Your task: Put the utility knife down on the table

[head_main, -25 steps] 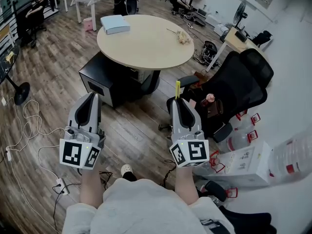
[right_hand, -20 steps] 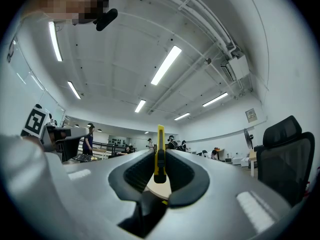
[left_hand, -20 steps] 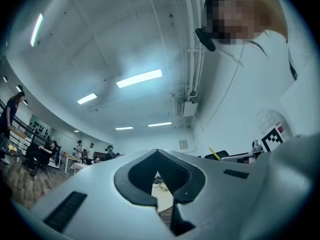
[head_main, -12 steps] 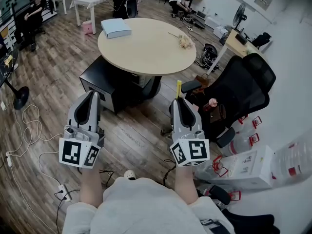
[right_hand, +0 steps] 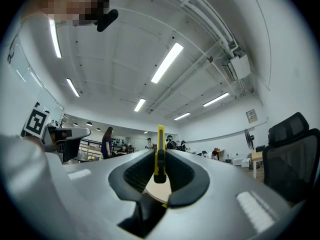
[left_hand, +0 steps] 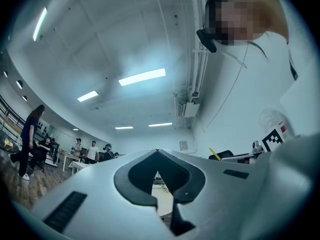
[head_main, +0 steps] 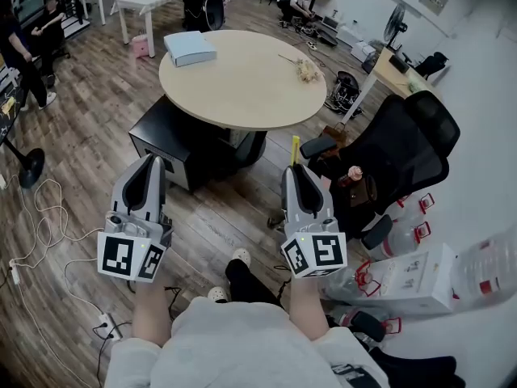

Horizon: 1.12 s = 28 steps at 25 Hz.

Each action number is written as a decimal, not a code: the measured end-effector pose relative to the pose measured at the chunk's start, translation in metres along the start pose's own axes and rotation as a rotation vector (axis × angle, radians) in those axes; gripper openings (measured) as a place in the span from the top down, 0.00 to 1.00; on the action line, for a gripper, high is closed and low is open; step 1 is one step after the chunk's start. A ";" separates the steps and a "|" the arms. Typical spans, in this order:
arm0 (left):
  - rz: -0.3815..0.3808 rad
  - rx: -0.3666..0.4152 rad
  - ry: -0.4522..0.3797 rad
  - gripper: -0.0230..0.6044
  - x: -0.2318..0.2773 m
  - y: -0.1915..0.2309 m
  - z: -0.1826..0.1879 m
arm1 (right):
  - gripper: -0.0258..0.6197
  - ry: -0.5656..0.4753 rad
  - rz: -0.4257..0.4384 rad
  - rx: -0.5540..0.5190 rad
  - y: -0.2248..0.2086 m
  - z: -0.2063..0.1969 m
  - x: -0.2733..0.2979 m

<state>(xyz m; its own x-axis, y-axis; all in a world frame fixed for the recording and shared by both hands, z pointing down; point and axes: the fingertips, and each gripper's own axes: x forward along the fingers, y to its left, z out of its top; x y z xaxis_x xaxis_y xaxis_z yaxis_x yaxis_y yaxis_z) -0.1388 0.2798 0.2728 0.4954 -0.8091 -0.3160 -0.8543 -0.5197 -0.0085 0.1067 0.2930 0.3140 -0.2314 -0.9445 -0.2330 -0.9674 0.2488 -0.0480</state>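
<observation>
My right gripper [head_main: 294, 165] is shut on a yellow utility knife [head_main: 294, 148], which sticks out past the jaw tips toward the round beige table [head_main: 242, 75]. In the right gripper view the utility knife [right_hand: 160, 154] stands upright between the closed jaws of that gripper [right_hand: 159, 173]. My left gripper [head_main: 149, 160] hangs level with it at the left, jaws together and nothing held; in its own view the left gripper [left_hand: 158, 180] shows only a thin slit. Both grippers are above the wood floor, short of the table's near edge.
A light blue box [head_main: 190, 48] and a small tangled bundle [head_main: 306, 69] lie on the table. A black cabinet [head_main: 174, 140] stands under it. A black office chair [head_main: 404, 148] is at right, with water jugs and a white carton [head_main: 412, 277]. Cables [head_main: 40, 217] trail at left.
The view has shifted slightly toward the table. A shoe and a dark trouser leg now show below, between the grippers. Both grippers hold the same pose.
</observation>
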 end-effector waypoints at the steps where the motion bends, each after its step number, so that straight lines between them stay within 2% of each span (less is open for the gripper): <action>1: 0.001 -0.001 0.000 0.95 0.004 0.003 -0.002 | 0.85 0.000 0.001 -0.003 -0.002 -0.002 0.005; 14: 0.042 0.025 -0.033 0.95 0.106 0.047 -0.021 | 0.85 -0.034 0.049 0.000 -0.048 -0.010 0.121; 28: 0.058 0.054 -0.061 0.95 0.222 0.059 -0.042 | 0.85 -0.064 0.070 0.004 -0.126 -0.015 0.219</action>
<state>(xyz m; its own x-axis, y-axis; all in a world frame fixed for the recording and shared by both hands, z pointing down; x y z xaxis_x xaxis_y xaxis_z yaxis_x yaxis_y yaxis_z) -0.0729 0.0579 0.2425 0.4357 -0.8183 -0.3749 -0.8893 -0.4558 -0.0388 0.1760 0.0511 0.2839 -0.2911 -0.9094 -0.2973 -0.9487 0.3144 -0.0329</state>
